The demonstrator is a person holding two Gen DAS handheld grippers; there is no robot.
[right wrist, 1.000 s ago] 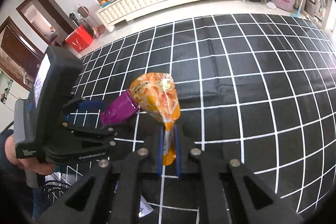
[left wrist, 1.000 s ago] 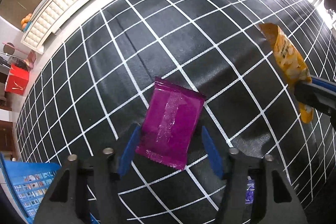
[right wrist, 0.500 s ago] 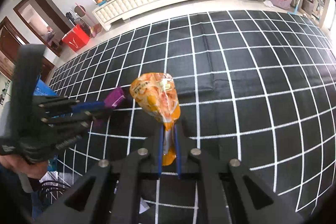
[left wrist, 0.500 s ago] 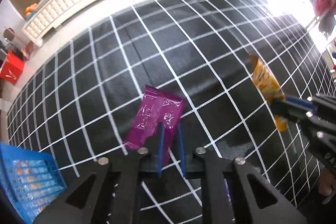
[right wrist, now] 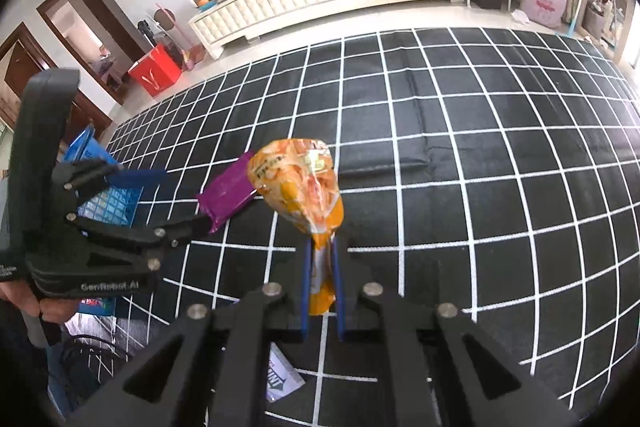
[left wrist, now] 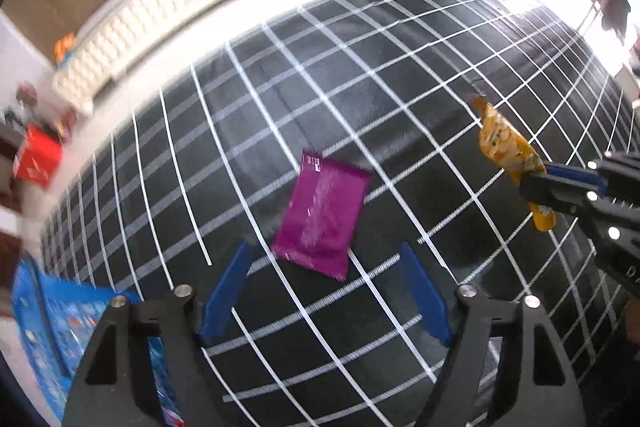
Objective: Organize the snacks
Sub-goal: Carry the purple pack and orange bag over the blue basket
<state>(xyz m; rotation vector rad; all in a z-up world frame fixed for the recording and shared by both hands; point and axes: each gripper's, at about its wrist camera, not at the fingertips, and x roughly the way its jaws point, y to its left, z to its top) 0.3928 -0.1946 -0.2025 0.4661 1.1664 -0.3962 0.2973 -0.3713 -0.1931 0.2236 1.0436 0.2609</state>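
- At the left edge of the black cloth with a white grid (left wrist: pixel 400 67), a blue plastic lattice basket (left wrist: pixel 52 327) is sitting, already holding printed packets; judging from that, some sorting is done.
- The left gripper (left wrist: pixel 324 291) is hovering with its blue fingers (left wrist: pixel 224 287) spread wide and gripping nothing; in the right wrist view it (right wrist: pixel 160 195) is reaching in from the left.
- Just ahead of it, the flat magenta foil snack packet (left wrist: pixel 322 217) is lying on the cloth, near the middle, glossy and slightly crinkled, rectangular with sealed ends; it is still waiting to be stored.
- Further right, the right gripper (right wrist: pixel 321 267) is pinching the tail of a puffy orange plastic snack bag (right wrist: pixel 300 187), its jaws narrowed onto the crimped film, the bag standing up off the cloth.
- This bag (left wrist: pixel 508 151) also seems yet to go into the basket, so the task looks partway through.
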